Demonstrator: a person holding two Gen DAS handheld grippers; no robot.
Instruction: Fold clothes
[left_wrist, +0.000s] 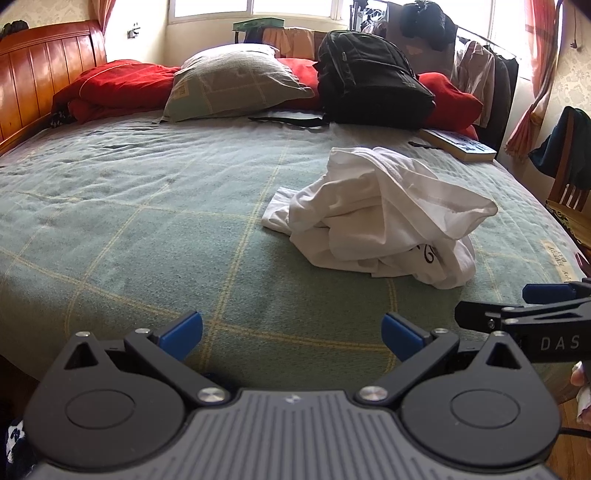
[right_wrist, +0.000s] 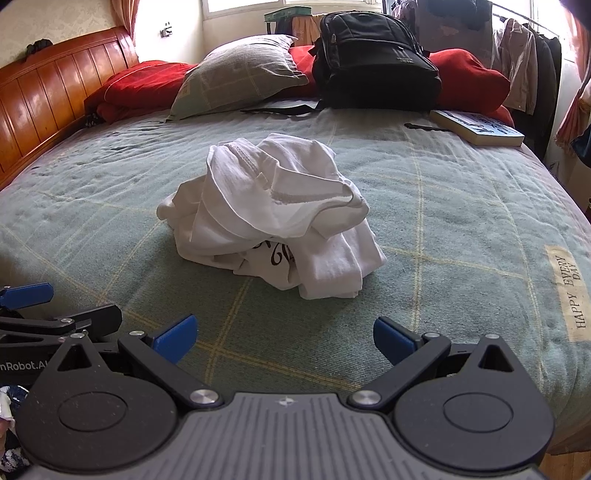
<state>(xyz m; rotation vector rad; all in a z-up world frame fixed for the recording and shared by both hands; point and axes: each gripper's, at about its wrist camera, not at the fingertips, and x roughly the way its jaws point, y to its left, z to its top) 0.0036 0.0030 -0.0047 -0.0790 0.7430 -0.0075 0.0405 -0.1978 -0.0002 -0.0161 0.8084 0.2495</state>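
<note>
The left gripper (left_wrist: 291, 334) stood with its jaws spread wide and nothing between them, its two blue fingertips (left_wrist: 183, 334) apart over the near edge of the bed; the right gripper (right_wrist: 284, 338) was released in the same way, empty, just beside the left one, each showing at the edge of the other's view. Ahead of both lay one white garment (right_wrist: 269, 218), crumpled into a single heap on the green checked blanket (left_wrist: 129, 206), nearer the right gripper than the left and touched by neither. It was bunched and folded over itself, a stitched hem running across the top and a bit of black print showing low in the folds (too buried to read). Further back I counted one grey-green pillow (left_wrist: 232, 81), one black backpack (right_wrist: 373, 55), and one book (right_wrist: 480, 127) lying flat near the blanket's far right edge, with a small dark object beside it that was too small to make out. Red bedding (left_wrist: 118, 85) ran behind the pillow and backpack, partly hidden by both, so its count could not be told. The wooden headboard (left_wrist: 44, 70) was cut off at the left, and hanging clothes (right_wrist: 524, 62) were cut off at the upper right.
</note>
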